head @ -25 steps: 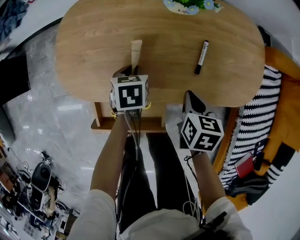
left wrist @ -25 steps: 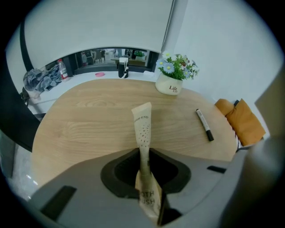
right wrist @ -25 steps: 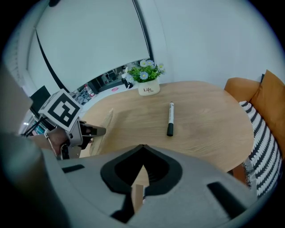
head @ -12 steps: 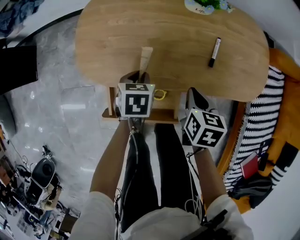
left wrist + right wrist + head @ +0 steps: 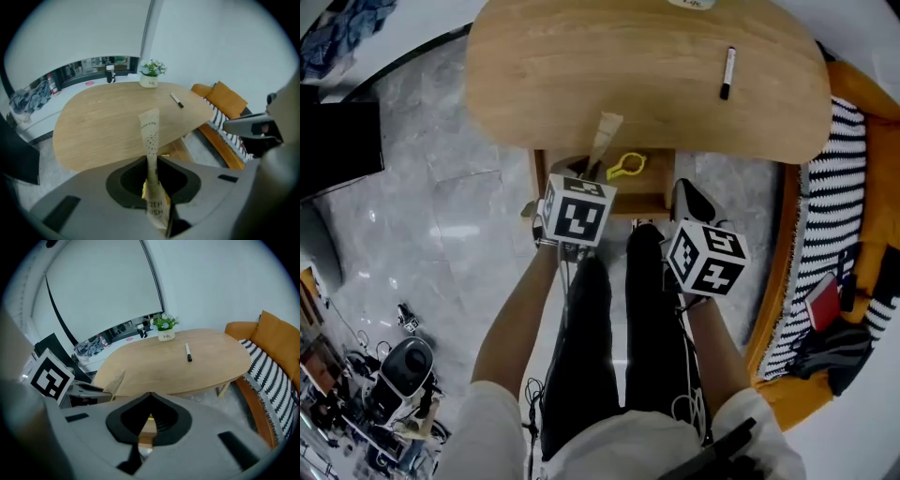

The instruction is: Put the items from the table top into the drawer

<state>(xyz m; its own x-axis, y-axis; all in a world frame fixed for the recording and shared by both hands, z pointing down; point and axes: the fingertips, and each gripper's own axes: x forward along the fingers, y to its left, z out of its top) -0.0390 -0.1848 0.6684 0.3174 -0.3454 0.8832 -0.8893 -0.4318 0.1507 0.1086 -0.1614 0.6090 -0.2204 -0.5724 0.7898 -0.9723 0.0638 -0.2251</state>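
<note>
Left gripper (image 5: 151, 164) jaws tight on a flat kraft-paper sleeve (image 5: 150, 131); right gripper (image 5: 150, 395) jaws together, empty.

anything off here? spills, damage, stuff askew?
Nothing spilled or damaged. The left gripper is clamped on a paper toothbrush packet, which sticks up straight by the open drawer. A marker lies loose on the table top, not yet put away.

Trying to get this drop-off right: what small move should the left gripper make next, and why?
Probably lower the left gripper toward the open drawer before letting go. It is shut on the paper-wrapped toothbrush and seems to hang above the drawer, where a yellow item already lies.
</note>
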